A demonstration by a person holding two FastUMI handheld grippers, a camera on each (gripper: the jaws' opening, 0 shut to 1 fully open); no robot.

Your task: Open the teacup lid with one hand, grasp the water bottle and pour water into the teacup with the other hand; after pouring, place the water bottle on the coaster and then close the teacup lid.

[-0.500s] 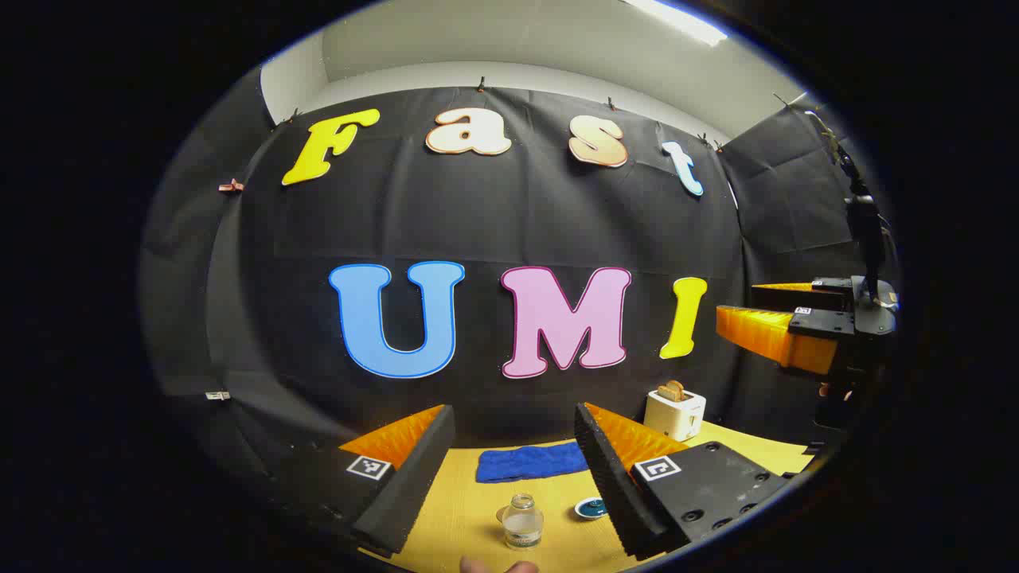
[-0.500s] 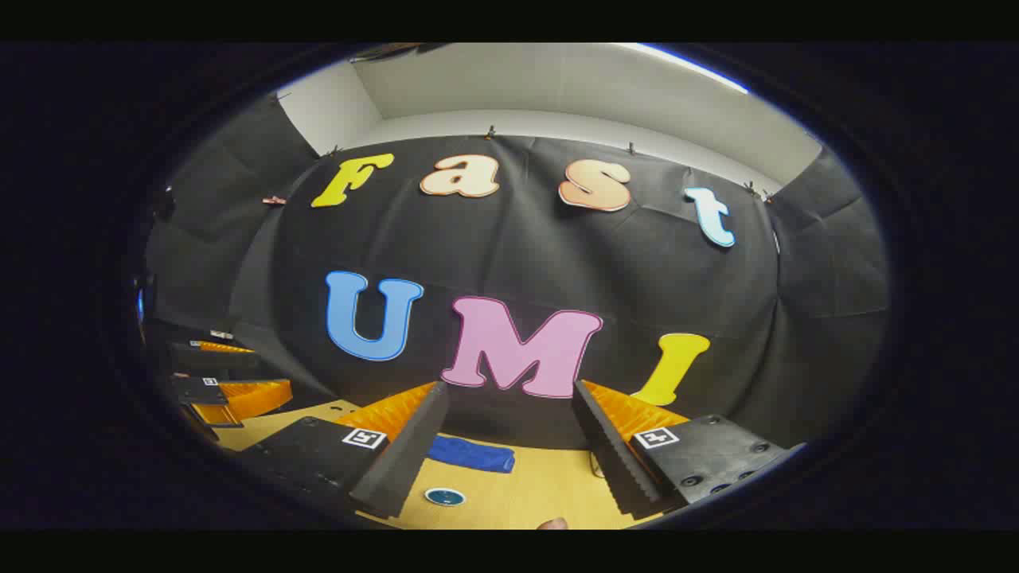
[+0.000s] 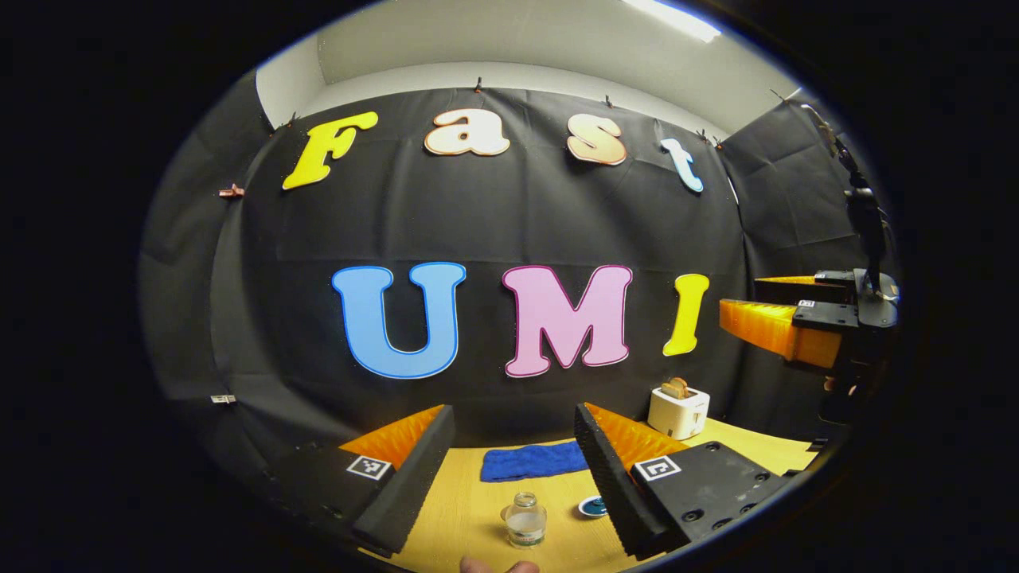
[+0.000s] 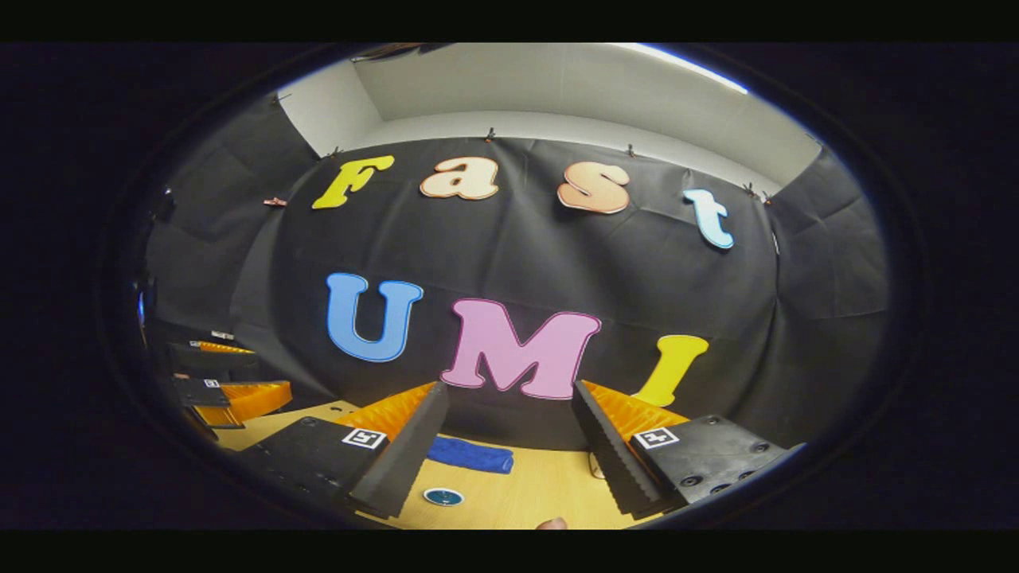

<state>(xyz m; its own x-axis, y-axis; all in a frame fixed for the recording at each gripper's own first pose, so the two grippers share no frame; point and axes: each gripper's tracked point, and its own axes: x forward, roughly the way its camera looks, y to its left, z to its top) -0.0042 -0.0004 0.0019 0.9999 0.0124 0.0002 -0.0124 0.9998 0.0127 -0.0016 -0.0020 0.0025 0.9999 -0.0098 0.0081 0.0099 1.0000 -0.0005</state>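
Observation:
A small clear water bottle (image 3: 525, 519) stands upright on the yellow table (image 3: 462, 509), low between my left gripper's fingers and some way ahead of them. My left gripper (image 3: 513, 411) is open and holds nothing. A round teal coaster (image 3: 591, 506) lies just right of the bottle, partly behind the right finger. In the right gripper view the coaster (image 4: 443, 496) lies on the table near the left finger. My right gripper (image 4: 509, 387) is open and holds nothing. It hangs in the air at the right edge of the left gripper view (image 3: 784, 326).
A folded blue cloth (image 3: 532, 461) lies at the back of the table, in front of the wall. A white toaster (image 3: 677, 411) with bread in it stands at the back right. The blue cloth (image 4: 470, 455) and my left gripper (image 4: 231, 394) appear in the right gripper view.
The left gripper view has shifted slightly, so the bottle and toaster sit a little to the right. The right gripper has risen a little. Both stay open.

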